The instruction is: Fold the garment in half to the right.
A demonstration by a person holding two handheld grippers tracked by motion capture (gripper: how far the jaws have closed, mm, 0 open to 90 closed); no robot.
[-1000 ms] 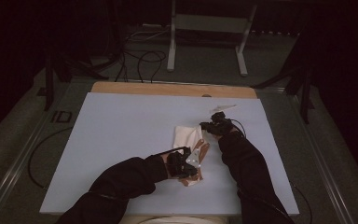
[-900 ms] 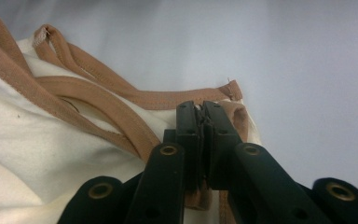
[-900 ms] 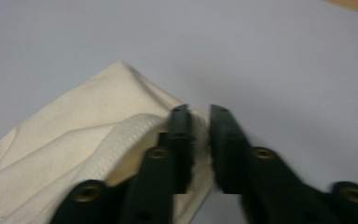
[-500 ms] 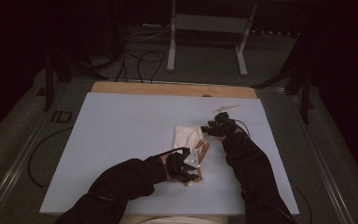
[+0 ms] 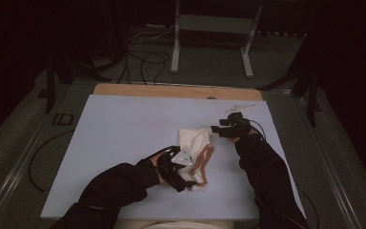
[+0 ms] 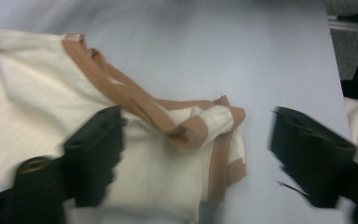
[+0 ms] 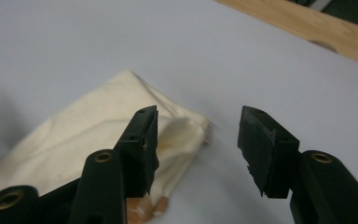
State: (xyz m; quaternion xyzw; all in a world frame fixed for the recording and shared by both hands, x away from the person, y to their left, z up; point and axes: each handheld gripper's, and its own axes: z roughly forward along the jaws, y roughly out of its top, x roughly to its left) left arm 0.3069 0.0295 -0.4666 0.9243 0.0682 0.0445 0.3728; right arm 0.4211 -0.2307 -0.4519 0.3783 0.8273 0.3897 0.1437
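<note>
Cream cloth bag (image 5: 194, 143) with tan-brown straps (image 5: 204, 160), lying crumpled and partly folded near the middle of the pale blue table top (image 5: 124, 138). Lies between the two grippers, nearer the person's edge than the far wooden edge strip (image 5: 176, 90).

Left gripper (image 5: 183, 174) at the bag's near end, over its folded corner. In the left gripper view, jaws spread wide: one black jaw resting over the cream fabric (image 6: 37, 93), the other out over bare table, well off the cloth. Straps (image 6: 135, 105) looped and bunched ahead of and between the jaws, running up from the folded hem toward the far corner of the bag. Nothing gripped.

Right gripper (image 5: 218, 130) just beside the bag's far corner, on the side away from the left gripper. In the right gripper view, jaws (image 7: 198, 140) wide apart and empty; one jaw over the cloth's edge, the other over bare table. Pointed corner of the bag (image 7: 121, 121) ahead and to that jaw's side, with a scrap of tan strap below it.

Dark sleeves (image 5: 119, 186) coming in from the bottom of the high view. Past the table, dim floor with cables (image 5: 143, 59) and a metal stand (image 5: 212, 38).
</note>
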